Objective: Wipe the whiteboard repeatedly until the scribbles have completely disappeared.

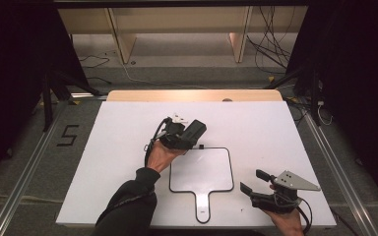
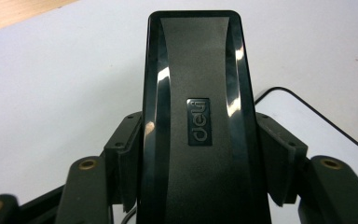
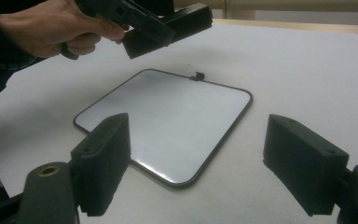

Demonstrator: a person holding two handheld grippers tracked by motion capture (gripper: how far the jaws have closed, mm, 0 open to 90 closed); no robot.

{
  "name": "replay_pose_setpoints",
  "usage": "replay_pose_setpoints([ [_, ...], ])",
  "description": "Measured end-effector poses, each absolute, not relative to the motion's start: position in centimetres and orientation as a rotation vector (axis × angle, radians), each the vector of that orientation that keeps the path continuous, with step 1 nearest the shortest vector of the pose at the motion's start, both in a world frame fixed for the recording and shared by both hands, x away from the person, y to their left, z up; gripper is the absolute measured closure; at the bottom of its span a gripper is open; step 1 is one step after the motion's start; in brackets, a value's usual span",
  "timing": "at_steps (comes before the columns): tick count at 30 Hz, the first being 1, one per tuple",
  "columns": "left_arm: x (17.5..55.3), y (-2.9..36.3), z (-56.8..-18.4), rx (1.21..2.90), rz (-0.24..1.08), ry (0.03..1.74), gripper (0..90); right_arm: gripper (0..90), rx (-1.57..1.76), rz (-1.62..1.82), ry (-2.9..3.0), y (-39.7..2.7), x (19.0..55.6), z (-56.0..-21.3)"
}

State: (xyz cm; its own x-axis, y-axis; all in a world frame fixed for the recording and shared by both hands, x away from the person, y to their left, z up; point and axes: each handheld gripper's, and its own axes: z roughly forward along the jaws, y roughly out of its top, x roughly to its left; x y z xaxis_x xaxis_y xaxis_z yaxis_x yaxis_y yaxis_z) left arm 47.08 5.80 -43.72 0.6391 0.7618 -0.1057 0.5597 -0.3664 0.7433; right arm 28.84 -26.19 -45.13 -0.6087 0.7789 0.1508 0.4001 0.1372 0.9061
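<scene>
1. Black and glossy, one oblong object (image 2: 196,116) with a "deli" badge on its top is gripped between the jaws of the left gripper (image 1: 179,133); it is held above the worktop (image 1: 103,162), just past the far left corner of the board.
2. One small whiteboard (image 1: 202,169) with a thin dark rim and a short handle is seen lying flat on the worktop, its handle pointed toward the person's side. One small dark clip is visible on its far edge in the right gripper view.
3. Two grippers are counted. The left one is carried by the left hand (image 1: 158,156), a dark sleeve (image 1: 128,206) covering the forearm.
4. The right gripper (image 1: 253,184) is held low by the right hand (image 1: 288,221) near the worktop's near right corner, beside the board and apart from it. Its jaws are spread wide with nothing between them, and one grey three-cornered plate is mounted on top.
5. One white worktop is seen, with a strip of pale wood along its far edge. Cables are seen lying on the floor beyond it.
</scene>
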Motion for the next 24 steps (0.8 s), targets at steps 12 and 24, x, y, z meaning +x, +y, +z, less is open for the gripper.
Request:
replay_pose_setpoints([
  [12, 49.3, 6.2, -43.4, 2.053, 0.340, 1.071, 40.1, 23.9, 1.146, 1.466, 2.060, -26.3, 28.8, -45.1],
  [24, 50.7, 7.0, -43.4, 2.035, 0.347, 1.110, 40.1, 23.9, 1.148, 1.467, 2.060, -26.3, 28.8, -45.1],
])
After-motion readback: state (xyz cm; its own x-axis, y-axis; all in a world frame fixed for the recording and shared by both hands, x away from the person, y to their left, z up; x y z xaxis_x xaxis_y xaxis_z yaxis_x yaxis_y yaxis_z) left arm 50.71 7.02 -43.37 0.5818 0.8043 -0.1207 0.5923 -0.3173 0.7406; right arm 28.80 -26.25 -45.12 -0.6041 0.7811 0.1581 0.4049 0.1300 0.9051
